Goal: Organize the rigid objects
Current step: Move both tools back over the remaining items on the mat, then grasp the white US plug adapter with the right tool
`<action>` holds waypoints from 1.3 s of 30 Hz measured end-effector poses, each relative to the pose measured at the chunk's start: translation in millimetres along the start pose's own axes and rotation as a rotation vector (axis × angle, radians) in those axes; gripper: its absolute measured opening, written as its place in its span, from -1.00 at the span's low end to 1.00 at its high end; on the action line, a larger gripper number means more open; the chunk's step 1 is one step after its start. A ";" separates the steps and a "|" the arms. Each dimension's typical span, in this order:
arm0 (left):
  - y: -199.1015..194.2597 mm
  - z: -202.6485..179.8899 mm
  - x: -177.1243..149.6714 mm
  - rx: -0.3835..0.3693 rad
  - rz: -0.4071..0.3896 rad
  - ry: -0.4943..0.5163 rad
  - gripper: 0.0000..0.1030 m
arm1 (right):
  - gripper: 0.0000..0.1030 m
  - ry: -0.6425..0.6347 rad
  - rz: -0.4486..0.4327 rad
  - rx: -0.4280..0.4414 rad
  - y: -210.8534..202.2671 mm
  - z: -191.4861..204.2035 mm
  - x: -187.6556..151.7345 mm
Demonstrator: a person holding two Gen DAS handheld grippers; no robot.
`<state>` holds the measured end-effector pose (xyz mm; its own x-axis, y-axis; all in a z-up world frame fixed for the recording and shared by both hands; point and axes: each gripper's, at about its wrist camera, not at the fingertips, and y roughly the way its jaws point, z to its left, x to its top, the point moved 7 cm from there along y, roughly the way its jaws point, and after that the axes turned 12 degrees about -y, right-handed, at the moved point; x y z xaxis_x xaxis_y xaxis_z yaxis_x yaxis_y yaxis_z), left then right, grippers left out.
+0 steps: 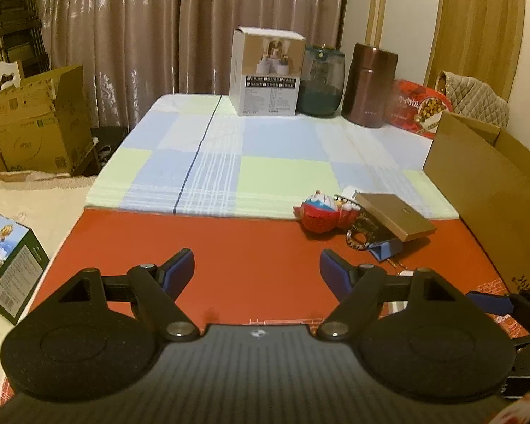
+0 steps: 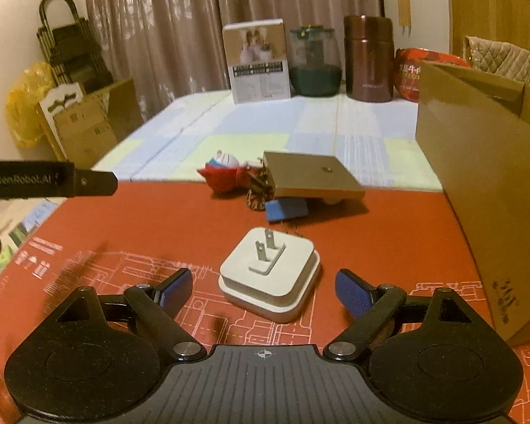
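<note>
On the red mat of the worktop, the white plug adapter lies prongs-up just ahead of the right gripper, whose fingers are opening with nothing between them; approach step. Left gripper hovers spread, empty. Next move likely: straddle adapter, close, carry to cardboard box beside it.
</note>
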<state>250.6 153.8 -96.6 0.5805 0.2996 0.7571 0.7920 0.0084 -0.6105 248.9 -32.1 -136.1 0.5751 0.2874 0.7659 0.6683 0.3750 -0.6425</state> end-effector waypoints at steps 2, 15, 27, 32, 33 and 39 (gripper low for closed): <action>4.1 2.2 -2.2 -0.002 0.015 -0.012 0.45 | 0.68 -0.008 0.015 -0.015 7.9 1.2 -2.4; 20.2 7.8 -4.1 -0.015 0.063 -0.088 0.45 | 0.79 -0.041 0.013 -0.035 36.0 13.9 -4.7; 26.9 3.2 -7.4 -0.016 0.085 -0.081 0.45 | 0.35 -0.085 0.011 -0.063 40.0 7.8 -0.2; 29.2 -9.6 -11.7 -0.045 0.101 -0.057 0.45 | 0.19 -0.061 0.024 -0.068 36.9 -8.7 -0.1; 29.6 -11.6 -12.3 -0.046 0.102 -0.052 0.45 | 0.19 -0.054 0.026 -0.072 37.0 -13.2 0.3; 34.9 -21.7 -13.3 -0.055 0.107 -0.026 0.45 | 0.19 0.003 0.044 -0.086 41.7 -45.4 9.0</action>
<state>274.6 129.4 -123.0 0.6575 0.3208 0.6818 0.7356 -0.0774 -0.6730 303.3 -53.9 -157.1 0.6065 0.2988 0.7367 0.6800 0.2851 -0.6755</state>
